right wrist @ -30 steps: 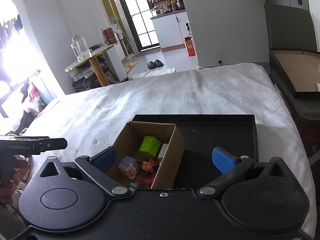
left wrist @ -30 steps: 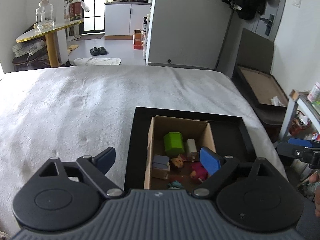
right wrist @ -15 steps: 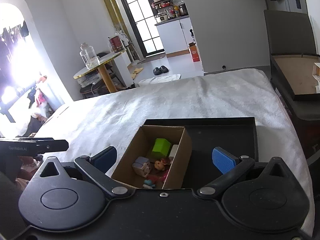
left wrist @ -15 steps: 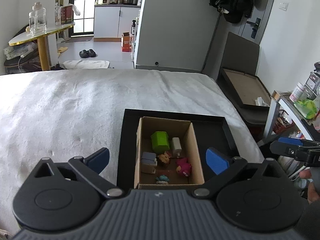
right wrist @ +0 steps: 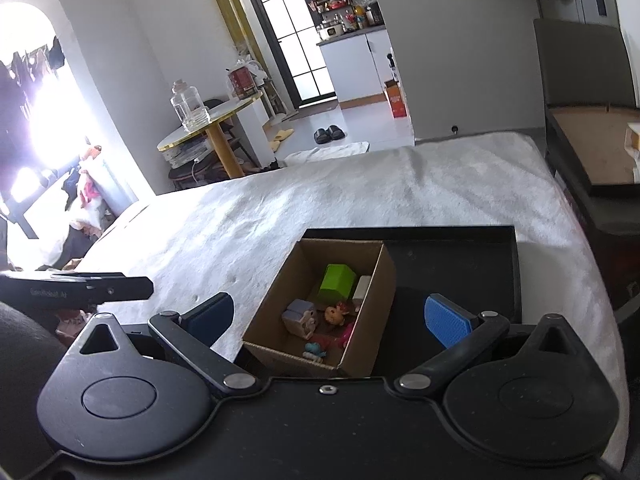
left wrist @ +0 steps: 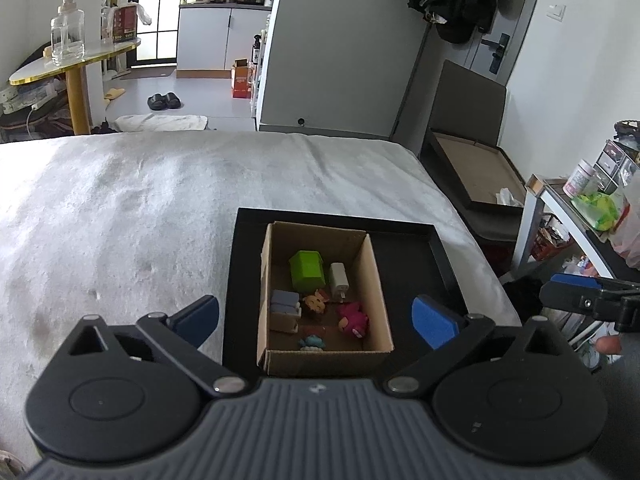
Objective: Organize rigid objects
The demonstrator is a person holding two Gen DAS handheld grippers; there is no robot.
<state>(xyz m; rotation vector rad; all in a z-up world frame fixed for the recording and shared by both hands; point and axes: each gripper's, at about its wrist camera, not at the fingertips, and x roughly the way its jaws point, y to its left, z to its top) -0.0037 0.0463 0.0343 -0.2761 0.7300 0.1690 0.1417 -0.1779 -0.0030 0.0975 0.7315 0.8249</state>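
A cardboard box (left wrist: 372,276) (right wrist: 376,300) stands in the left half of a black tray (left wrist: 416,256) (right wrist: 460,264) on the white bed. Inside lie a green block (left wrist: 307,270) (right wrist: 337,282), a white charger (left wrist: 339,280), a grey-blue toy (left wrist: 285,308) (right wrist: 299,317), a small doll (right wrist: 335,314), a pink toy (left wrist: 353,319) and a light blue toy (left wrist: 312,343). My left gripper (left wrist: 316,318) is open and empty, held above and short of the box. My right gripper (right wrist: 328,318) is open and empty, likewise back from the box.
The white bed cover (left wrist: 120,208) spreads to the left and beyond the tray. A dark chest (left wrist: 476,176) stands past the bed's right edge, a cluttered shelf (left wrist: 588,200) at right. A round gold-rimmed table (right wrist: 212,120) with a glass jar stands beyond the bed.
Both grippers have pulled back and up from the box, so it looks smaller and whole in both views. Both stay open and empty.
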